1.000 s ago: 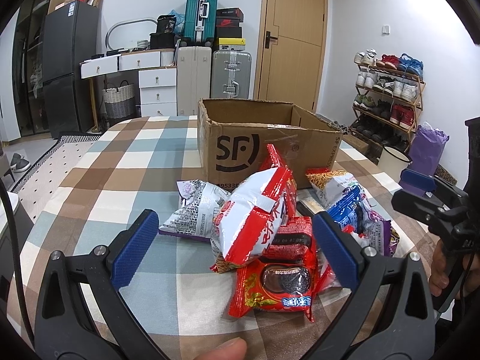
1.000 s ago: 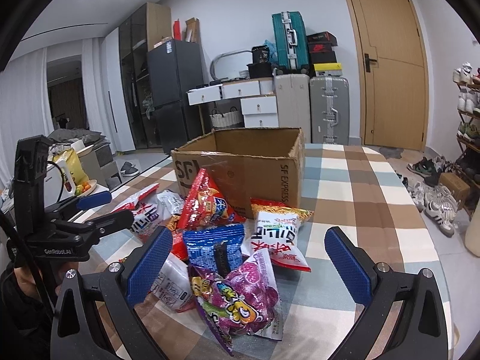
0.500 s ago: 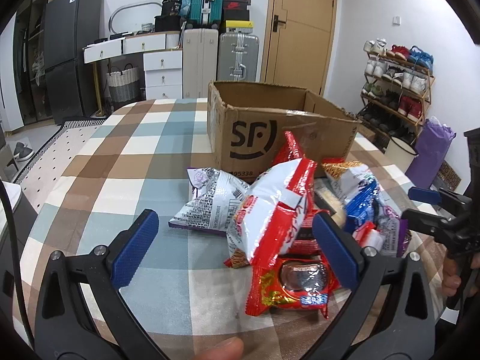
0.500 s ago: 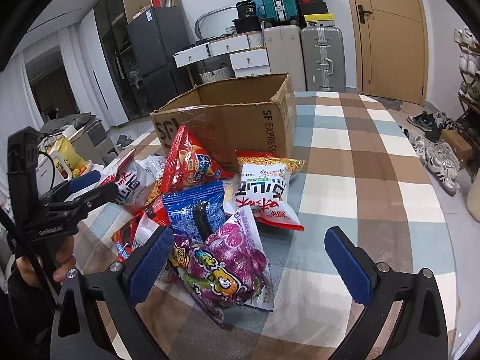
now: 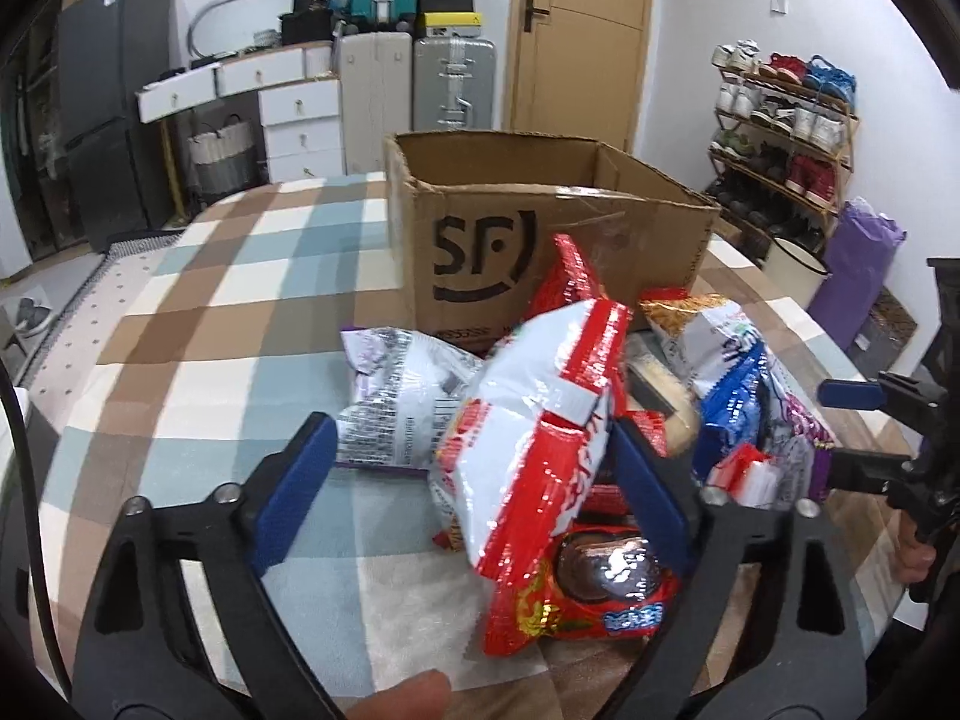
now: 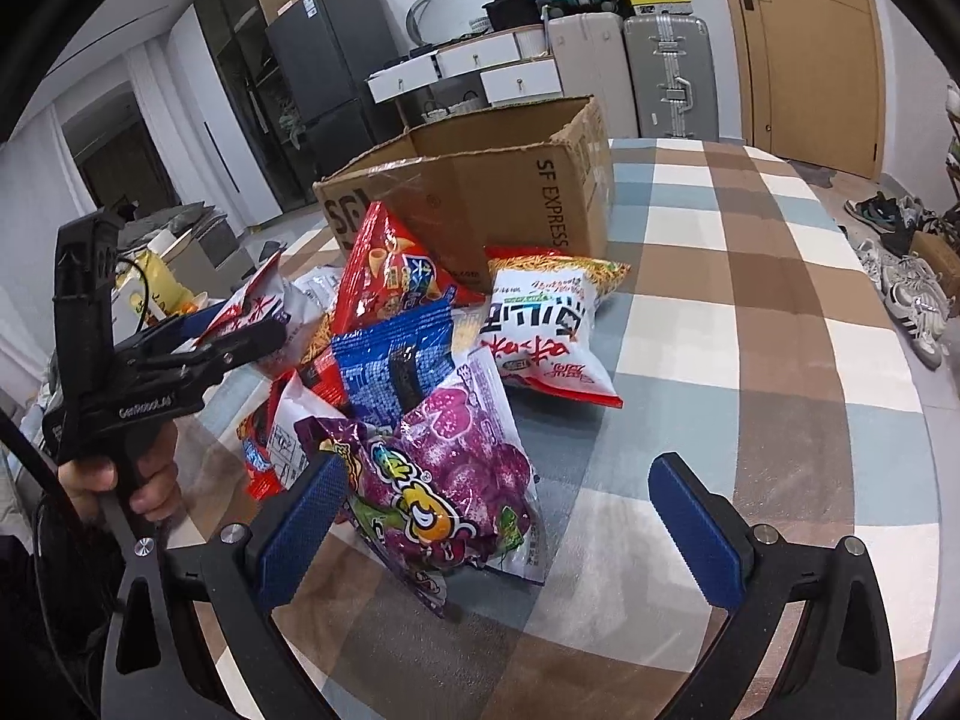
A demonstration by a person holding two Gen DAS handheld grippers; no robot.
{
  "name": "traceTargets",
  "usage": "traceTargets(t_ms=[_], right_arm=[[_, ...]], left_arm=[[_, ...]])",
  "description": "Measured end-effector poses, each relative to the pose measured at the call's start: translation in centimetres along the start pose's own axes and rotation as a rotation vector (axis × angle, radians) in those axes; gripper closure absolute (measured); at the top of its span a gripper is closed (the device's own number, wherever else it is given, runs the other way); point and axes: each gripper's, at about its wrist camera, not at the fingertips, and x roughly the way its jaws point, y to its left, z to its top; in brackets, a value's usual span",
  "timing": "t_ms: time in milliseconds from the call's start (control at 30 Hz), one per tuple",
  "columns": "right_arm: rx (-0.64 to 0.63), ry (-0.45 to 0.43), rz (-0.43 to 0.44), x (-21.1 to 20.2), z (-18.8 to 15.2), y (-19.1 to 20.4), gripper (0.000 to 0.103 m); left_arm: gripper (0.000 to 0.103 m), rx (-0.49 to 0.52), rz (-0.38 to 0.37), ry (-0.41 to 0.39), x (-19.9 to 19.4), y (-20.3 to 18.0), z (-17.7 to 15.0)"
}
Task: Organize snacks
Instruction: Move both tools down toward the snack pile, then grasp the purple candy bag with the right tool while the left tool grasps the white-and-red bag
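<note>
The snacks lie in one loose heap on the table (image 6: 780, 312), against the near wall of the open cardboard box (image 5: 540, 240), which stands toward the far edge of the surface. The heap sits beside the box because, as a judgement, the box is the destination; no packet can be seen inside it from these views.

Your left gripper (image 5: 474, 480) is spread wide, its blue pads on either side of the red-and-white packet (image 5: 540, 420) that stands tilted on top of the heap. The right pad is touching or just beside the packet's edge; the left pad is apart from it. Nothing is clamped.

Your right gripper (image 6: 498, 522) is likewise spread wide and holds nothing. The purple packet (image 6: 456, 480) lies between its pads, nearer the left one. Behind it lie a blue packet (image 6: 390, 366), a white packet with red lettering (image 6: 540, 336) and a red cone-snack packet (image 6: 390, 276) leaning on the box.

The surface carries a checked cloth in brown, blue and white. The room holds suitcases (image 5: 456, 78), white drawers, a dark refrigerator, a wooden door and a shoe rack (image 5: 780, 120).
</note>
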Motion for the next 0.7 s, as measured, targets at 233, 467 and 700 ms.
traceTargets(t_ms=[233, 467, 700], right_arm=[[-0.068, 0.045, 0.026, 0.5, -0.4, 0.7, 0.001], [-0.084, 0.093, 0.096, 1.7, -0.6, 0.8, 0.006], [-0.083, 0.095, 0.21, 2.1, -0.8, 1.8, 0.045]], left_arm=[[0.054, 0.034, -0.066, 0.018, 0.8, -0.7, 0.0], [0.062, 0.008, -0.1, 0.012, 0.5, -0.2, -0.1], [0.064, -0.022, -0.12, 0.0, 0.0, 0.4, -0.1]])
